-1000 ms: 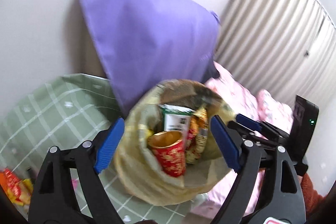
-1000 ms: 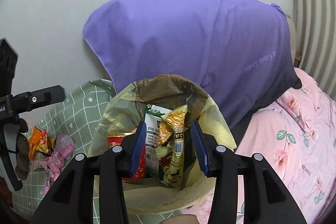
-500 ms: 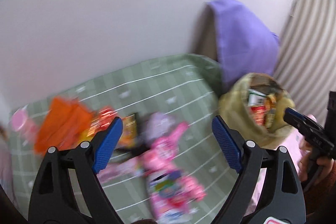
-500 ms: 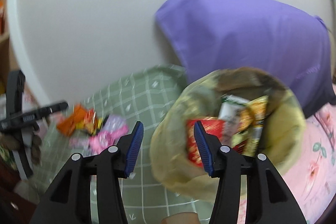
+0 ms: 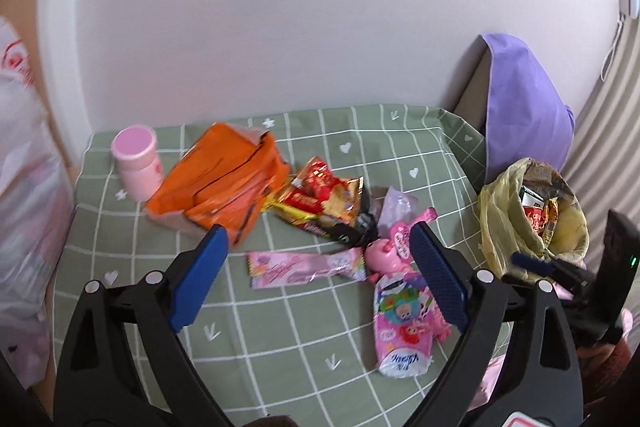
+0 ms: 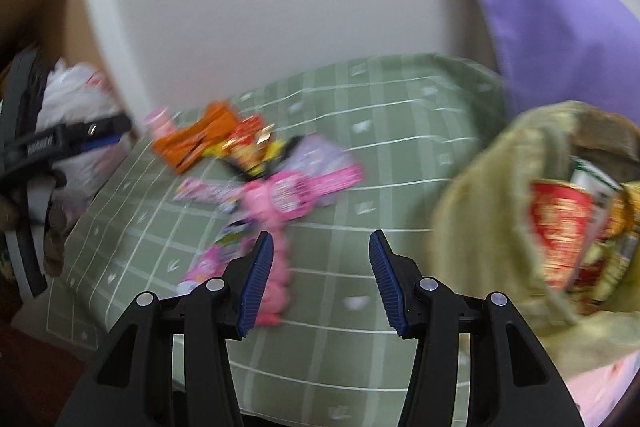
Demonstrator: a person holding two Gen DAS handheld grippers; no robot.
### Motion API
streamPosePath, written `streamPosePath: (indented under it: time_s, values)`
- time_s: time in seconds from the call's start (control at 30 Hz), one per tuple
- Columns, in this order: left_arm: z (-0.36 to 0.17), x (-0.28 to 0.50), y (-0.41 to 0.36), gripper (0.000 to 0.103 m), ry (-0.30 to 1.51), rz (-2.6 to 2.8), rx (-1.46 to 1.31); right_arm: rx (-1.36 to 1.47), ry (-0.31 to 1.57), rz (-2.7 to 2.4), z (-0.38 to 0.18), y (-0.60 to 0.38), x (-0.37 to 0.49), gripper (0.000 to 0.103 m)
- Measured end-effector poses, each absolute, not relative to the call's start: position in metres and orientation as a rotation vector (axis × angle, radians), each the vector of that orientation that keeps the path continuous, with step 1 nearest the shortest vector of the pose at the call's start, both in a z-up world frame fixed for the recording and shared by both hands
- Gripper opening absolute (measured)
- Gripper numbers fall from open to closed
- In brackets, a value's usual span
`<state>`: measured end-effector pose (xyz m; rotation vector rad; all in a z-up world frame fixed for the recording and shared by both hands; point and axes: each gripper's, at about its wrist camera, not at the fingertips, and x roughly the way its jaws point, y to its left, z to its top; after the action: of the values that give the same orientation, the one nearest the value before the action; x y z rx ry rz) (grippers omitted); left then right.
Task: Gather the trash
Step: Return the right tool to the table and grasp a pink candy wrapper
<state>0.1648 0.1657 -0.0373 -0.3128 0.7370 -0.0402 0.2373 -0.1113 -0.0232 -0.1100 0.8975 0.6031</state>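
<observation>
Trash wrappers are lying clustered on the green checked cloth (image 5: 304,339): a crumpled orange foil bag (image 5: 224,183), a red-and-gold snack packet (image 5: 324,195), a long pink candy wrapper (image 5: 304,267) and a pink cartoon-printed pouch (image 5: 402,327). A pink-lidded plastic bottle (image 5: 136,163) is standing just beside the orange bag. I am holding the left hand-held gripper (image 5: 320,275) above the wrappers, blue pads spread wide, gripping nothing. I am holding the right hand-held gripper (image 6: 320,279) parted and empty too. The yellow plastic trash bag (image 6: 500,211) is sitting open beside a purple cloth-covered pillow (image 6: 560,23), with a red printed cup (image 6: 560,227) inside.
</observation>
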Motion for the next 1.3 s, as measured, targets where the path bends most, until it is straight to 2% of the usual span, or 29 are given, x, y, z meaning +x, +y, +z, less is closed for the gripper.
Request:
streamPosePath:
  time_s: [0.17,0.33,0.47,0.6,0.93,1.3]
  values:
    - [-0.041,0.15,0.175,0.087,0.756,0.012,-0.303,-0.089,0.991,0.76,-0.051,-0.074,0.228,0.047]
    - [-0.047,0.135,0.187,0.087,0.755,0.065,-0.321,-0.072,1.086,0.798,-0.081,-0.043,0.233,0.033]
    - [-0.053,0.127,0.195,0.087,0.769,0.087,-0.33,-0.074,1.131,0.831,-0.095,-0.027,0.236,0.014]
    - [-0.056,0.123,0.198,0.087,0.785,0.081,-0.322,-0.05,1.106,0.85,-0.092,-0.027,0.235,0.006]
    - [-0.067,0.143,0.182,0.087,0.829,-0.023,-0.281,-0.009,0.942,0.719,-0.045,-0.08,0.237,0.005]
    - [-0.103,0.232,0.146,0.087,0.931,-0.28,-0.172,0.006,0.974,0.546,-0.051,-0.139,0.239,0.005]
